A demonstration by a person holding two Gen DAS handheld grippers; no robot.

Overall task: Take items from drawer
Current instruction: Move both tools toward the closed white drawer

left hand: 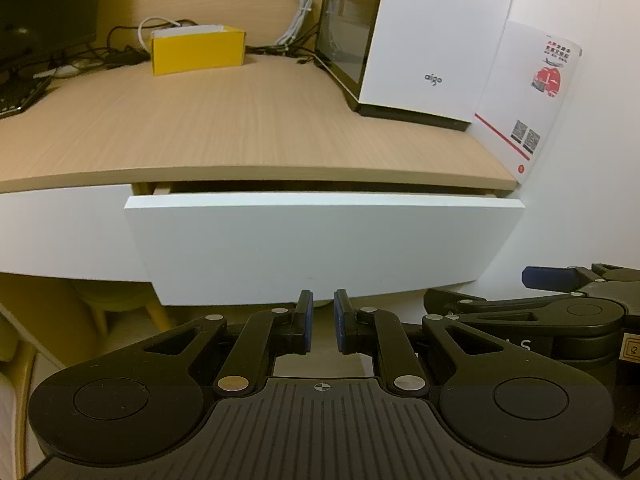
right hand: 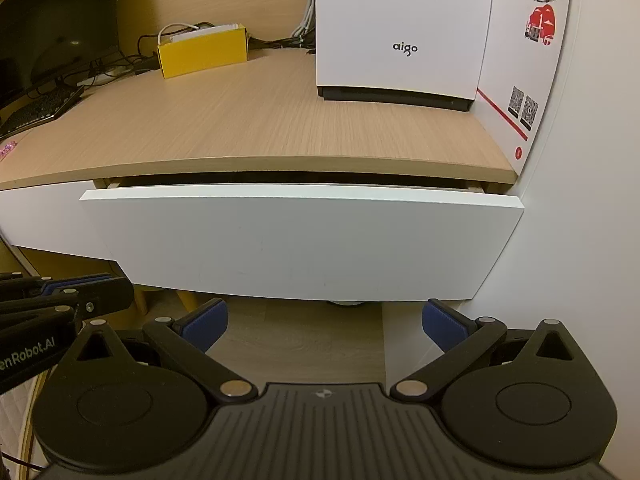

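A white drawer front [left hand: 320, 248] under the wooden desktop [left hand: 240, 128] stands pulled out a little, with a dark slit along its top edge. Its contents are hidden. My left gripper [left hand: 322, 296] sits just in front of the drawer's lower edge. Its blue pads are nearly together, with a narrow gap and nothing between them. In the right wrist view the same drawer front [right hand: 300, 240] fills the middle. My right gripper [right hand: 325, 308] is wide open below the drawer's bottom edge and holds nothing. The left gripper's fingers [right hand: 80, 282] show at the left of that view.
On the desk stand a yellow box [left hand: 198, 50], a white "aigo" box [right hand: 404, 28] and a leaflet [right hand: 528, 60] leaning on the right wall [right hand: 592, 200]. A keyboard [right hand: 40, 110], a dark monitor and cables lie at the back left. Wooden floor shows below the drawer.
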